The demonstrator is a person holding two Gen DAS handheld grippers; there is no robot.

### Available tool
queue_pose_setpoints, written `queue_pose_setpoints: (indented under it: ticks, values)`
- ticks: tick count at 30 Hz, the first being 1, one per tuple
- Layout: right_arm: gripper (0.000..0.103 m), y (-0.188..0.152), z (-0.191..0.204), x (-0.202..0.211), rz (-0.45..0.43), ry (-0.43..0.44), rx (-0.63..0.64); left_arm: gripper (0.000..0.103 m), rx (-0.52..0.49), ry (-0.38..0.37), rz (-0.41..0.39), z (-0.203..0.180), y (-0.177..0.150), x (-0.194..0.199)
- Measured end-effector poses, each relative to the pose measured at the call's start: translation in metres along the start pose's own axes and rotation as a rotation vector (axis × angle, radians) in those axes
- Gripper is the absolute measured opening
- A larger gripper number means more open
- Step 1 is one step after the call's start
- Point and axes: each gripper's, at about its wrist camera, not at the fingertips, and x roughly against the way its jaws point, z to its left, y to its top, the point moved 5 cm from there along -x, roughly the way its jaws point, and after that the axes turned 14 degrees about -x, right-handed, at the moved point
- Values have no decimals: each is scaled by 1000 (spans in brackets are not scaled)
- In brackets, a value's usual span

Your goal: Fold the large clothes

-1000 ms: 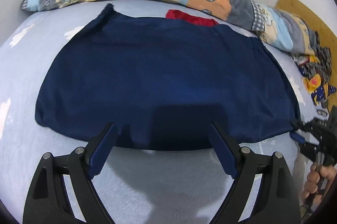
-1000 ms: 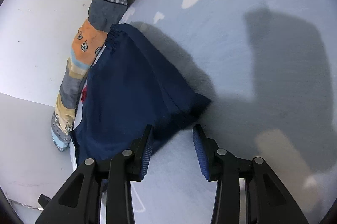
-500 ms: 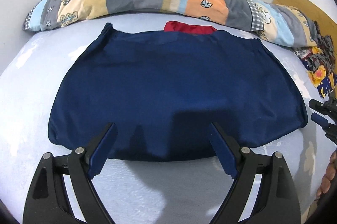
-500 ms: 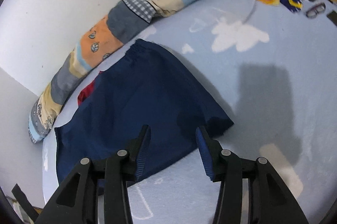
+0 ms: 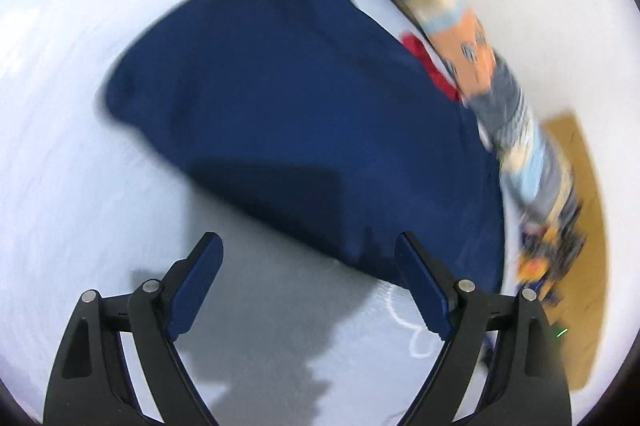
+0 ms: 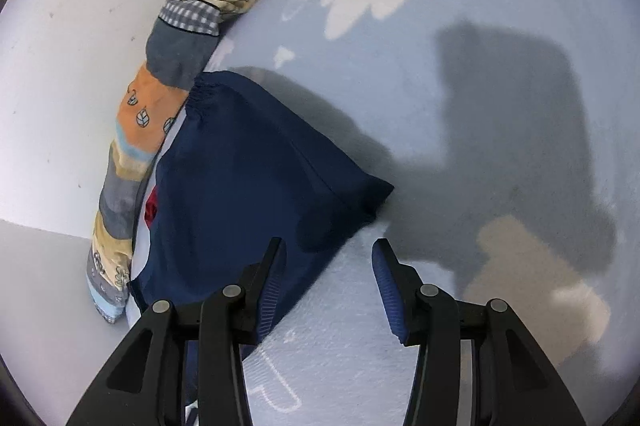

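Note:
A large navy blue garment (image 5: 304, 114) lies spread flat on the pale blue bed sheet (image 5: 60, 186). It also shows in the right wrist view (image 6: 248, 186), with its gathered waistband (image 6: 208, 94) at the far end. My left gripper (image 5: 308, 262) is open and empty, hovering over the garment's near hem. My right gripper (image 6: 330, 262) is open and empty, just short of the garment's near right corner (image 6: 376, 194). The left view is blurred by motion.
A long patchwork bolster (image 6: 172, 74) lies along the white wall behind the garment, also seen in the left wrist view (image 5: 500, 94). A red cloth (image 5: 428, 62) peeks out between garment and bolster. A pile of colourful clothes (image 5: 548, 250) sits by a wooden board (image 5: 584, 226).
The left gripper has swung and rolled sharply, so the garment now appears tilted and blurred. The right gripper has dropped closer to the garment's corner. Both stay open.

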Motion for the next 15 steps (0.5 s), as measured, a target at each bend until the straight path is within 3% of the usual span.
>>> queue_pose_setpoints:
  ticks: [4,6,11,15]
  values:
    - [48,-4,-3,-5,18,-7,2,89,200,-28,-38,46,7,8]
    - [47,-5,-6,-7,16,-16,-3,88,275,-89,-30,63,13,-1]
    - [46,-1,-7,-12,-3,-15,-2,88,235,-101,-117,73,45,-16]
    - [48,6,-6,-18,-36,57,-16,89,240,-139,-195,75,67,-24]
